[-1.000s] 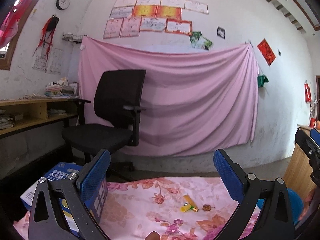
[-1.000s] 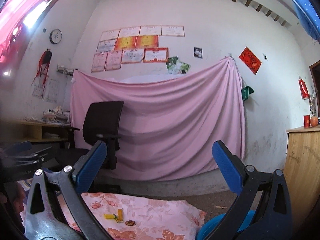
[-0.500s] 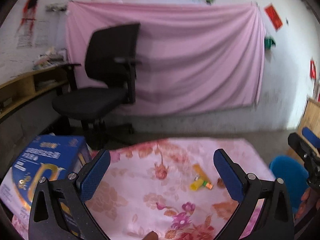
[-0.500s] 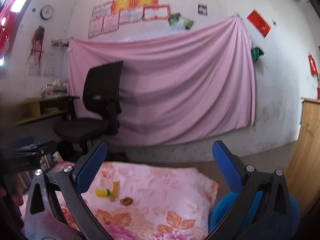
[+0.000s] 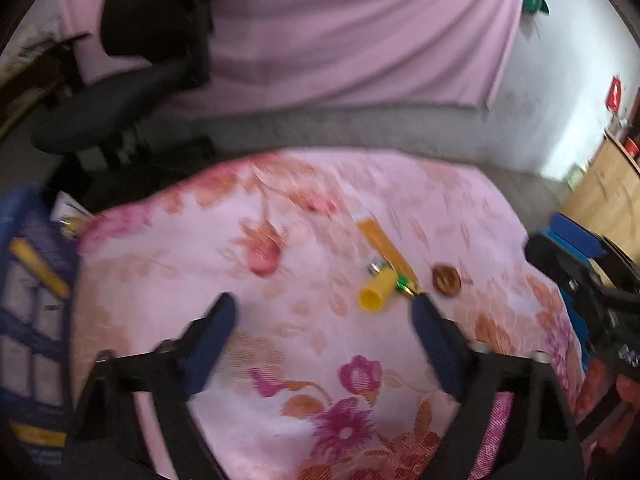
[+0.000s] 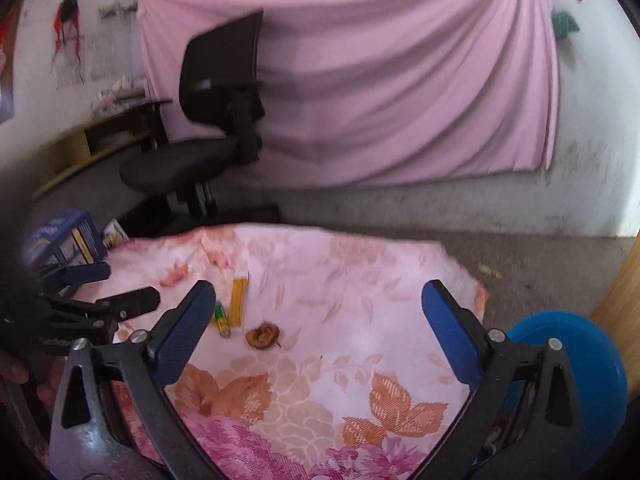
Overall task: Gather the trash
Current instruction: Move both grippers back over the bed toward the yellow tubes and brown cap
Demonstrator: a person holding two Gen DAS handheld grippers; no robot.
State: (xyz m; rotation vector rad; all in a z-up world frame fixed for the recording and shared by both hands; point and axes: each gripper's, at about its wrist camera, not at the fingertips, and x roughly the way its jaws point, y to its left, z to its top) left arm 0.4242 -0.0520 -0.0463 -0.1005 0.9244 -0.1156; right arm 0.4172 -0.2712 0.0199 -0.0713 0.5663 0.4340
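Observation:
Small trash lies on the pink flowered cloth [image 5: 304,364]: a yellow tube [image 5: 376,291], an orange wrapper strip [image 5: 382,240], a green scrap [image 5: 402,282] and a brown round piece [image 5: 446,279]. My left gripper [image 5: 324,306] hovers just short of them, tilted down. Its jaws are closing with nothing between them, and its right fingertip is next to the green scrap. In the right wrist view the orange strip [image 6: 239,302], the yellow tube [image 6: 223,322] and the brown piece [image 6: 263,336] lie left of centre. My right gripper [image 6: 319,292] stands open and empty above the cloth [image 6: 360,320].
A blue bin [image 6: 572,364] stands at the cloth's right edge. A blue printed box [image 5: 32,300] sits at the left edge. A black office chair [image 6: 212,120] stands behind, before a hanging pink sheet [image 6: 400,80]. A wooden cabinet [image 5: 608,196] is at far right.
Both grippers have tipped down from the wall toward the flowered cloth and come closer to the trash. The left jaws have narrowed. Nothing has been taken hold of.

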